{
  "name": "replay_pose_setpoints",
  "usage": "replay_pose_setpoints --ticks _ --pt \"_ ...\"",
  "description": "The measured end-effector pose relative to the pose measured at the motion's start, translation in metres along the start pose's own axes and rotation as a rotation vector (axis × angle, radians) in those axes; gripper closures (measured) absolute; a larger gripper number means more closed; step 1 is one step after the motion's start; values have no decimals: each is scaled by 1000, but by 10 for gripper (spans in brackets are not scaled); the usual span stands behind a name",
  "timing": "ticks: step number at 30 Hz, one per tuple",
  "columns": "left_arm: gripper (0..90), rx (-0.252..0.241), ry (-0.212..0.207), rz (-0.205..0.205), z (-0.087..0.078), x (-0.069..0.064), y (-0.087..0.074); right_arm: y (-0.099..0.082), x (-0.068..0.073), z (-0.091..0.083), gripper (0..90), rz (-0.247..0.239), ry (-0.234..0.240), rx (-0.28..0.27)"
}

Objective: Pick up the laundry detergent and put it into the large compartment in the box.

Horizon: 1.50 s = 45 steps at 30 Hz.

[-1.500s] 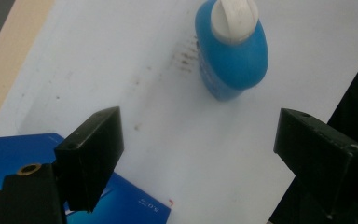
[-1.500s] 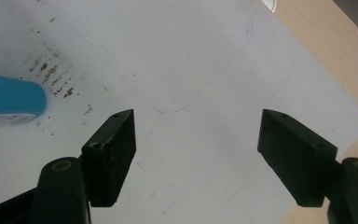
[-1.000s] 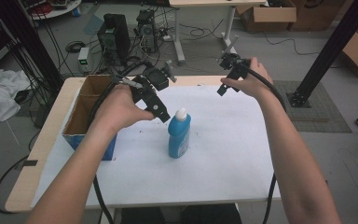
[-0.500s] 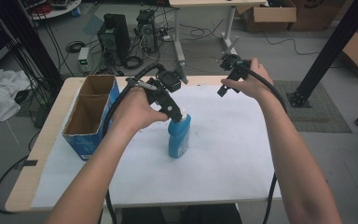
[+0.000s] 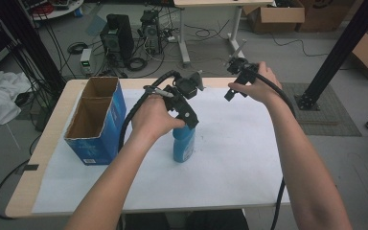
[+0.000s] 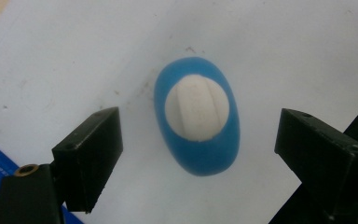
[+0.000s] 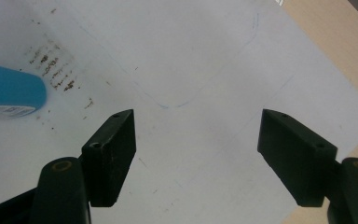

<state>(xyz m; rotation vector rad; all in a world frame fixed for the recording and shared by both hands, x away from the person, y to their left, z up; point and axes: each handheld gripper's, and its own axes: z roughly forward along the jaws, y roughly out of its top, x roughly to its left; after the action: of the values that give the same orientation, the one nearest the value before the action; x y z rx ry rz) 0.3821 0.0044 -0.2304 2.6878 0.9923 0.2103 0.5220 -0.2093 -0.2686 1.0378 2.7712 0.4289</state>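
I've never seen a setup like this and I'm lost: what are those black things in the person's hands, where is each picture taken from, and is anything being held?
A person holds a hand-operated two-jaw gripper in each hand. The high view looks down on a white-covered table from above. On it stand a blue bottle with a white cap and an open blue cardboard box. The other two pictures come from cameras riding on the grippers, looking along their black jaws. The left gripper hangs right above the bottle, jaws open on either side of the cap. The right gripper is raised over the far side of the table, also open. Nothing is held.
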Motion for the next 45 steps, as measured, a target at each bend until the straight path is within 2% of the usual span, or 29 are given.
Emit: replay_pose_setpoints --ticks 14,21,26,32,45 --pt "157 30 1 -37 25 -3 7 -3 0 4 278 4 -1 4" --pt "162 61 12 -47 38 -5 11 -1 0 7 278 0 0 10" --pt "178 71 17 -58 44 -7 13 -2 0 7 278 2 1 8" --pt "209 92 44 -72 50 -9 15 -4 -2 9 278 6 2 9" --pt "247 107 42 -106 56 -9 14 -5 -2 10 278 4 2 12"
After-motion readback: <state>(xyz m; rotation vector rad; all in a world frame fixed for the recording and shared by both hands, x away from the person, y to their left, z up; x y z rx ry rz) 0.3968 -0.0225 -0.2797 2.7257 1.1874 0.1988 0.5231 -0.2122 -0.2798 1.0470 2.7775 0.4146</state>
